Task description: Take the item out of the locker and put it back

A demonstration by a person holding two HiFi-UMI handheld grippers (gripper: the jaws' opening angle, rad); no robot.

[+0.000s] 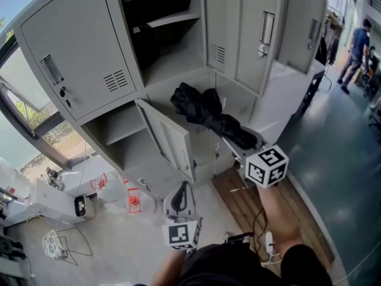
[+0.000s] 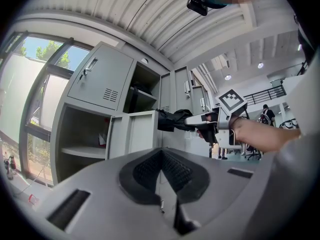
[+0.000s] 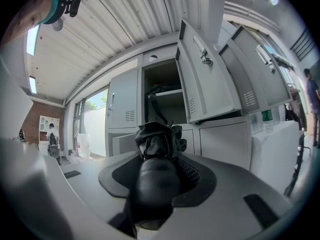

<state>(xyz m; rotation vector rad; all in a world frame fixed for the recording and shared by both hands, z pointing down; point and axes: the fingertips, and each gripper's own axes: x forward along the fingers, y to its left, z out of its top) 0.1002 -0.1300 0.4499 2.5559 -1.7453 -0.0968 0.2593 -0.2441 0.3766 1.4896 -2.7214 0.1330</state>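
Observation:
A folded black umbrella hangs in the air in front of the grey lockers, and my right gripper is shut on its handle end. In the right gripper view the umbrella fills the jaws and points toward the open upper compartment. That compartment holds dark things on its shelf. From the left gripper view the umbrella shows at mid-height, held by the right gripper. My left gripper is lower and nearer, shut with nothing in it, its pads meeting.
A small lower locker door stands open just left of the umbrella, and taller doors are swung open to the right. A wooden pallet lies on the floor below. White equipment sits under the window at left. A person stands far right.

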